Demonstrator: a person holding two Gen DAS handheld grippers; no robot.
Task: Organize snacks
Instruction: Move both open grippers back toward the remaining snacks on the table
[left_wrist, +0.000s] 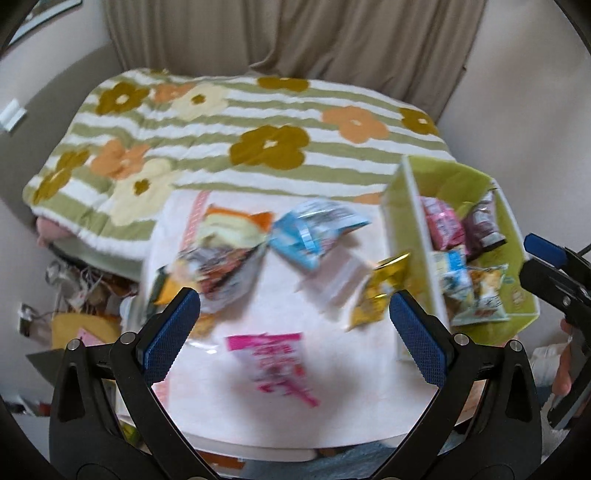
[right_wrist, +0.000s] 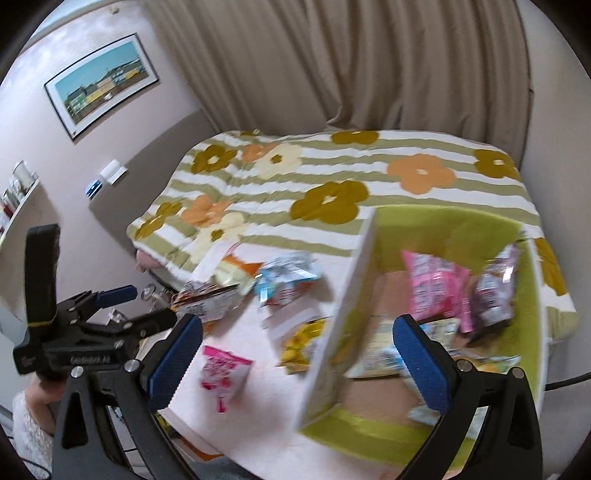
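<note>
Both views motion-blurred. Left tool (left_wrist: 294, 317) fingers spread wide apart, nothing between them, hovering over the white table (left_wrist: 229, 417). Right tool (right_wrist: 297, 347) likewise spread and empty, straddling the near wall of the green box (right_wrist: 443, 225).

Done so far, by my reading — the green box at 3 o'clock of the table already holds several packets: a pink one (right_wrist: 436, 291), a dark purple one (right_wrist: 495, 291), a light blue one and an orange-yellow one nearer the front.

Left to do — loose snacks lie on the table outside the box:
- pink packet (left_wrist: 273, 365) at 6 o'clock, just ahead of the left tool
- yellow packet (left_wrist: 376, 291) leaning against the box's outer wall
- blue packet (left_wrist: 314, 229) at 12 o'clock
- large orange-and-white bag (left_wrist: 229, 229) and a printed bag (left_wrist: 218, 269) at 10 o'clock
- a clear or white wrapper mid-table, too blurred to name

Judgement: roughly halfway, neither tool carrying anything
</note>
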